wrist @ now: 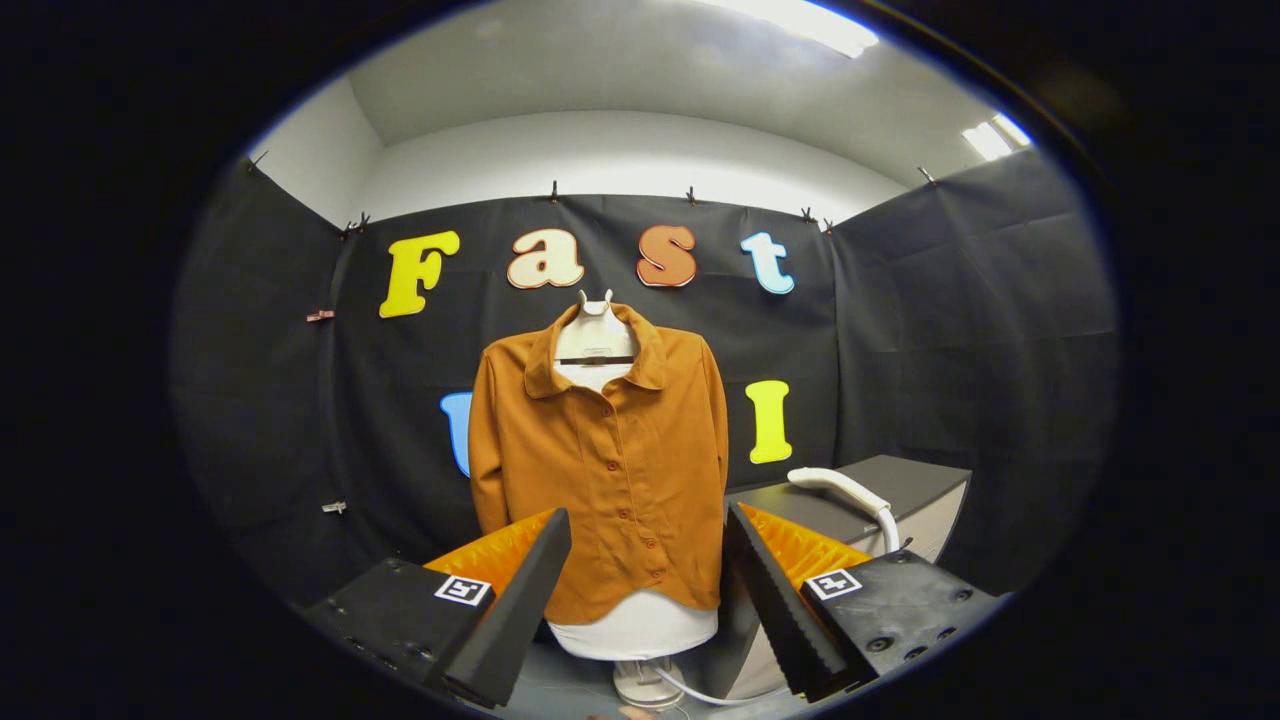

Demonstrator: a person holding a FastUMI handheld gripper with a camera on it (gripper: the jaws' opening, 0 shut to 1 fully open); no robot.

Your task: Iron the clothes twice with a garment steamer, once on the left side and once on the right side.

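An orange-brown buttoned shirt (600,460) hangs on a white dress form (632,628) straight ahead, beyond the fingers. The white steamer handle (842,490) lies on a grey cabinet (900,485) to the right of the shirt, its white hose (700,692) curving down toward the form's base. My gripper (648,525) is open, its fingers spread wide with nothing between them, framing the shirt's lower half from a distance.
The grey cabinet stands close beside the dress form on the right. The form's round base (648,685) sits on the floor just ahead. Black cloth walls close the booth behind and on both sides.
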